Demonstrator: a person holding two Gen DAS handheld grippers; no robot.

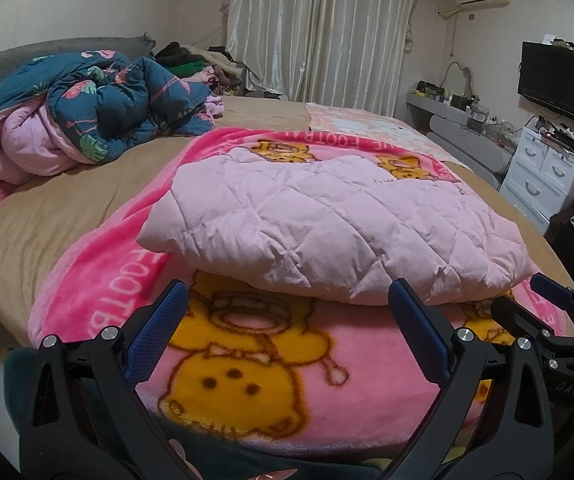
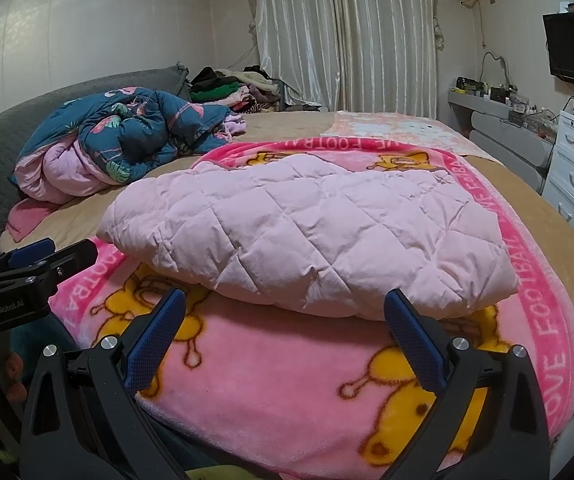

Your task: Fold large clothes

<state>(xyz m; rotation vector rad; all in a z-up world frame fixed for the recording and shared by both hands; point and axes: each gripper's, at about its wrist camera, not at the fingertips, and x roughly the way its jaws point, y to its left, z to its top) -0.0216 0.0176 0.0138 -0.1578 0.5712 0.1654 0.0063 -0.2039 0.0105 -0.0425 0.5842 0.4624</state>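
Folding looked nearly finished: pale pink quilted padded garment (image 1: 327, 220) lay folded on pink cartoon fleece blanket (image 1: 247, 380); left gripper (image 1: 287, 308) and right gripper (image 2: 285, 312) gaped wide, empty.

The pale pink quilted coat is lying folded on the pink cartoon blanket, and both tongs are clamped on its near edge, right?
Not quite. The pale pink quilted coat does lie folded on the pink cartoon blanket, but both wrist views show the left tongs and right tongs open, gripping nothing.
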